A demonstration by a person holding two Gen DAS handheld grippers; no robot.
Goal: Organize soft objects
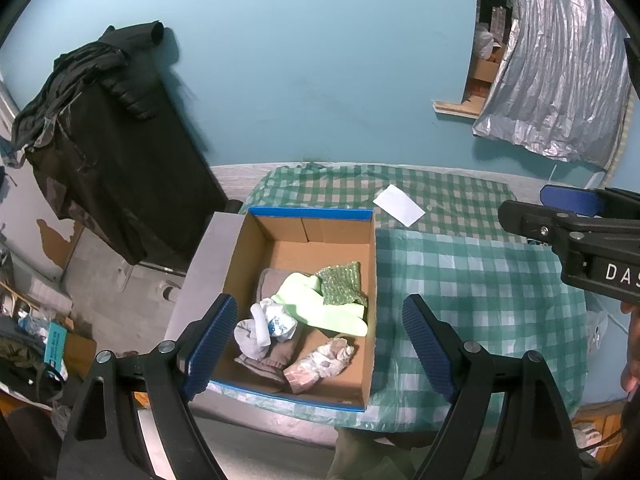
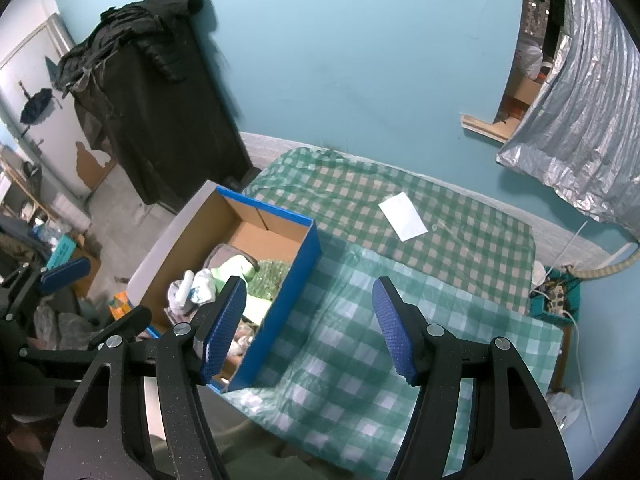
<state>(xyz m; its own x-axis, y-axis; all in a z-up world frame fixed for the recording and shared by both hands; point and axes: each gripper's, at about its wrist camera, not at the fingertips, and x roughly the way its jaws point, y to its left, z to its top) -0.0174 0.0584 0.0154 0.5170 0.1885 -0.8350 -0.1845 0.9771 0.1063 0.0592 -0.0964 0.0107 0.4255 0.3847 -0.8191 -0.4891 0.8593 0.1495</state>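
An open cardboard box (image 1: 320, 236) with blue edges stands on the left part of the checked table (image 1: 480, 280). In it lie a light green cloth (image 1: 320, 304), a green bubble-wrap piece (image 1: 342, 280), grey socks (image 1: 256, 336), a white and blue wad (image 1: 280, 320) and a crumpled pinkish piece (image 1: 320, 364). My left gripper (image 1: 320, 352) is open and empty above the box. My right gripper (image 2: 308, 328) is open and empty above the table, just right of the box (image 2: 280, 296); it also shows at the right of the left wrist view (image 1: 560, 216).
A white paper (image 1: 399, 205) lies on the table behind the box. A cabinet draped in black cloth (image 1: 120, 160) stands at the left. Silver foil (image 1: 560, 80) hangs at the right wall. Clutter lies on the floor (image 2: 60, 248) at the left.
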